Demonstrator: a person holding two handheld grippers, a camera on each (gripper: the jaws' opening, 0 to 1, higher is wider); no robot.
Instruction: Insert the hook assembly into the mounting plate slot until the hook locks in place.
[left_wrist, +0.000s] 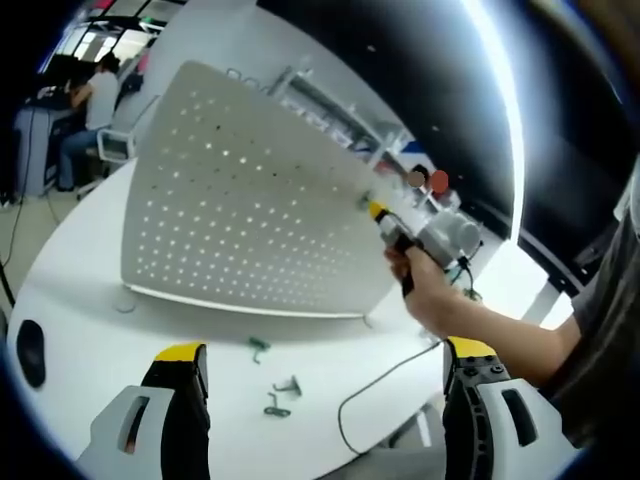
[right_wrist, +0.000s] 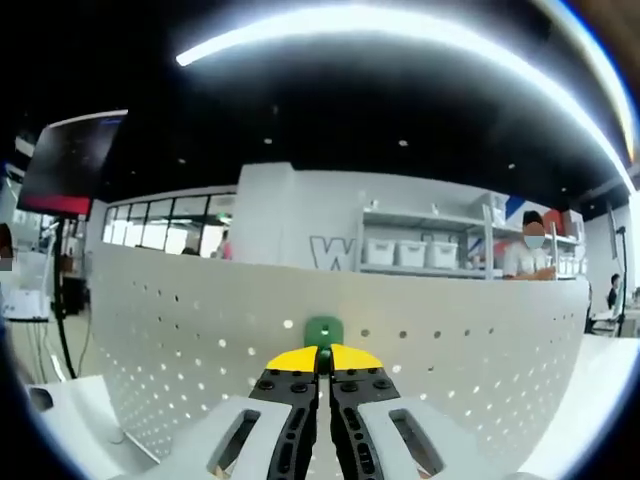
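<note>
A white perforated mounting plate (left_wrist: 240, 200) stands upright on the white table (left_wrist: 90, 330). In the left gripper view my right gripper (left_wrist: 385, 218), held by a hand, meets the plate's right edge. The right gripper view faces the plate (right_wrist: 180, 340) close up, and my right gripper (right_wrist: 323, 355) is shut on a small green hook (right_wrist: 322, 330) pressed against the plate's face. My left gripper (left_wrist: 325, 350) hangs open over the table in front of the plate, with nothing between its fingers.
Loose green hooks (left_wrist: 259, 346) and grey ones (left_wrist: 283, 390) lie on the table before the plate, beside a thin cable (left_wrist: 375, 385). A dark object (left_wrist: 30, 350) sits at the table's left edge. Shelves with bins (right_wrist: 420, 250) stand behind; a person (left_wrist: 95, 100) sits far off.
</note>
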